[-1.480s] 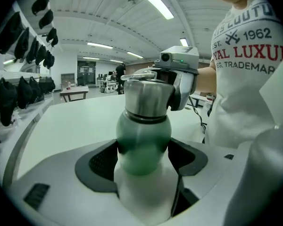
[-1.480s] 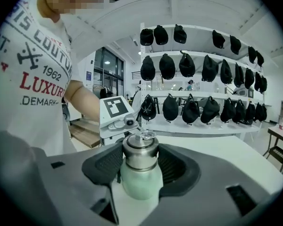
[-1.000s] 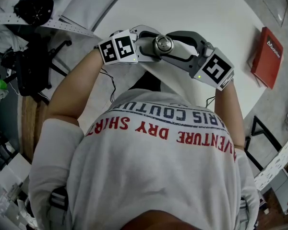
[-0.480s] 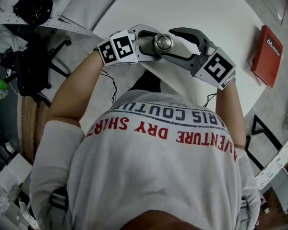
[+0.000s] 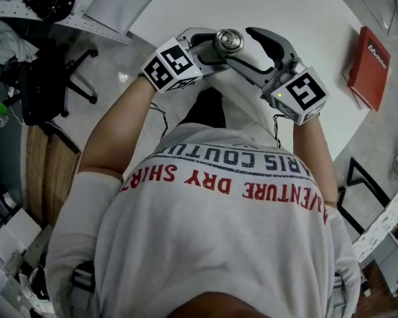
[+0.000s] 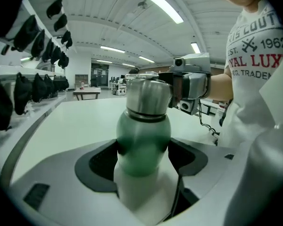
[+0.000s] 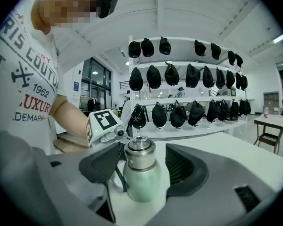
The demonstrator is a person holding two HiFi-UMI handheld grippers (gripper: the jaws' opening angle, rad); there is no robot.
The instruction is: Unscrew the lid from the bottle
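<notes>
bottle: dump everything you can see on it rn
The bottle has a rounded green body, paler toward the base, and a brushed-steel lid with a narrower top step, still seated on the neck. It stands roughly upright above the near edge of the white table. The left gripper clamps the body, pads on both sides. The right gripper straddles the lid; its jaws have just been opening and do not clamp it.
</notes>
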